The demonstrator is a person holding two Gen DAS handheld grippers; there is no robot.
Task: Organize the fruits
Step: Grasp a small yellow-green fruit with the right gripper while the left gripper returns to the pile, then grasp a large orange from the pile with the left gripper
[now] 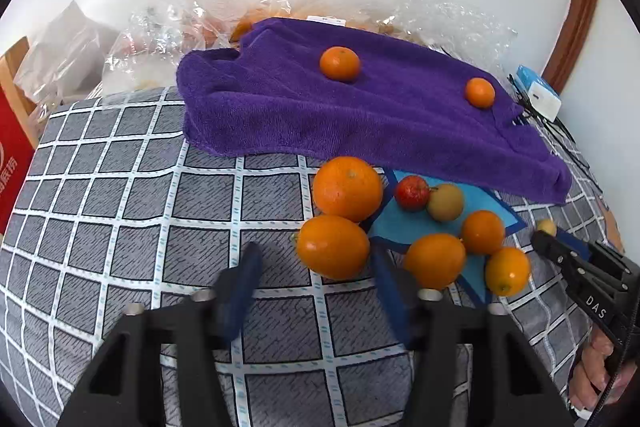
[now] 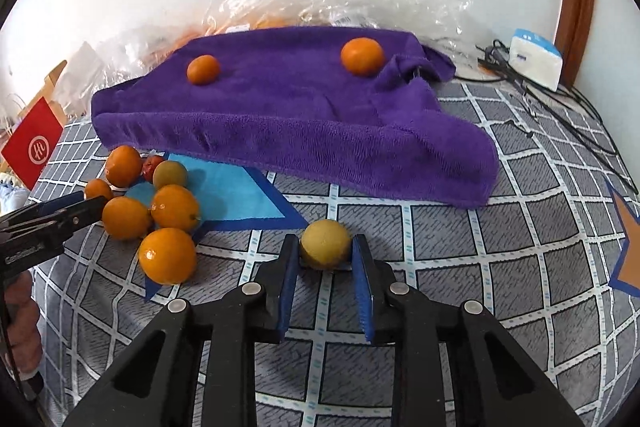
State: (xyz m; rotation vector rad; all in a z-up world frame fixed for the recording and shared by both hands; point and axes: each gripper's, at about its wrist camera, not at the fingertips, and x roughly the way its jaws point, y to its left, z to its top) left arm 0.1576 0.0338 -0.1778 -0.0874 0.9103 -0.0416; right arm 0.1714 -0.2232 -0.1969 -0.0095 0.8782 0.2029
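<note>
Holding a yellow fruit (image 2: pixel 326 244) in the right tongs (image 2: pixel 325 255); left tongs (image 1: pixel 316 269) wide, empty.
It could slip out low in the frame and roll into the oranges (image 2: pixel 167 255).

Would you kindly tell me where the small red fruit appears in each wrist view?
Left wrist: the red fruit lies right of centre, on the blue patch beside the big orange.
Right wrist: the red fruit is far left, half hidden in the pile.
Shared landmark: the purple towel just behind it.
</note>
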